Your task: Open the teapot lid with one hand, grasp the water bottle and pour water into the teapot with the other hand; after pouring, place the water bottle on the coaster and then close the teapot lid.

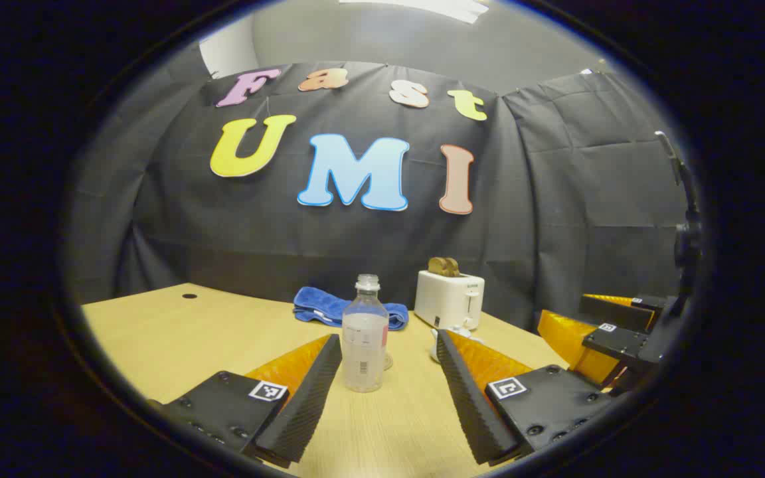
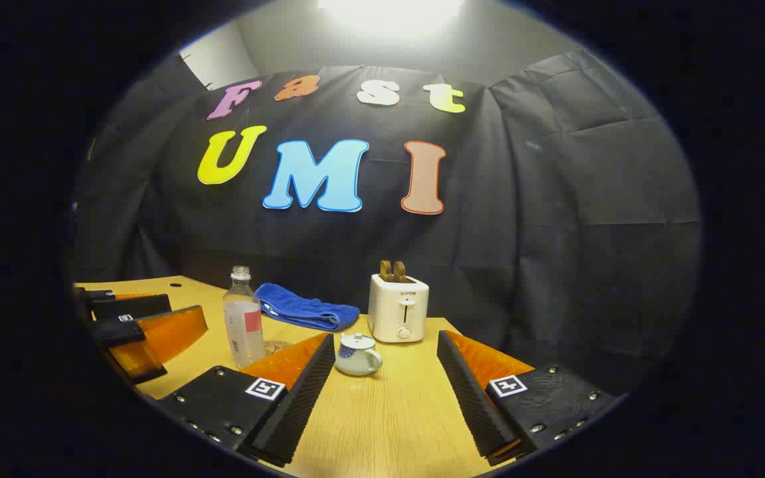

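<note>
2 grippers hover over the table (image 2: 382, 411), fingers spread and empty. Left gripper (image 1: 389, 378) faces the upright water bottle (image 1: 364, 335); right gripper (image 2: 382, 378) faces the lidded teapot (image 2: 358, 354) near the toaster (image 2: 398, 307).

Clear plastic water bottle (image 1: 364, 338) and glossy white ceramic teapot (image 2: 358, 354) on a matt pale wood-grain table (image 2: 389, 411); behind the bottle, blue terry cloth (image 1: 329, 309).

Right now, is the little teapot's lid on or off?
On. In the right gripper view the lid sits on the teapot.
</note>
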Motion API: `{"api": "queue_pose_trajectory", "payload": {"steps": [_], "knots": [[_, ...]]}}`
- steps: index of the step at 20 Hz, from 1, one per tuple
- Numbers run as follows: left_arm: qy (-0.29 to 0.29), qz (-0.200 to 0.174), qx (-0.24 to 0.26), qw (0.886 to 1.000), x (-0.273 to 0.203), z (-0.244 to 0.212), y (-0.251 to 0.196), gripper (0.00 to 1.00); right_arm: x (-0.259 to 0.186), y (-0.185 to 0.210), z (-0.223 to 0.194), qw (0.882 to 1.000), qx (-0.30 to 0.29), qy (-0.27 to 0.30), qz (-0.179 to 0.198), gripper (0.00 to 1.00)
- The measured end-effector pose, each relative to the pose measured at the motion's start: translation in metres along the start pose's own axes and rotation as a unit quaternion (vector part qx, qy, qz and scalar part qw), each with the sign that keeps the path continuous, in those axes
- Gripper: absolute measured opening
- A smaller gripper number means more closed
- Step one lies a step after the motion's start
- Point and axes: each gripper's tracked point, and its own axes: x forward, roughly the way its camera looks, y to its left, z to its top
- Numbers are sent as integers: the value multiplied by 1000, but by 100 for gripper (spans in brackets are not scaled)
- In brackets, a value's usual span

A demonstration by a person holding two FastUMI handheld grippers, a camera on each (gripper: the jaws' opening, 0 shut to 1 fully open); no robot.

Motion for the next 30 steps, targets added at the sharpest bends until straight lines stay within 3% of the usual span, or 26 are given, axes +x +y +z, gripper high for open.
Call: {"api": "queue_pose_trajectory", "payload": {"steps": [5, 15, 21, 30], "knots": [[3, -5, -16, 1000, -3, -7, 2, 99, -4, 2, 1, 1000, 12, -10, 8, 96], [10, 14, 36, 999, -1, -11, 3, 99, -2, 10, 0, 1000, 7, -11, 24, 96], [20, 13, 30, 999, 8, -12, 4, 99, 10, 30, 14, 997, 22, -9, 76, 96], [35, 11, 66, 997, 60, -6, 17, 99, 66, 48, 54, 991, 28, -13, 127, 96]]}}
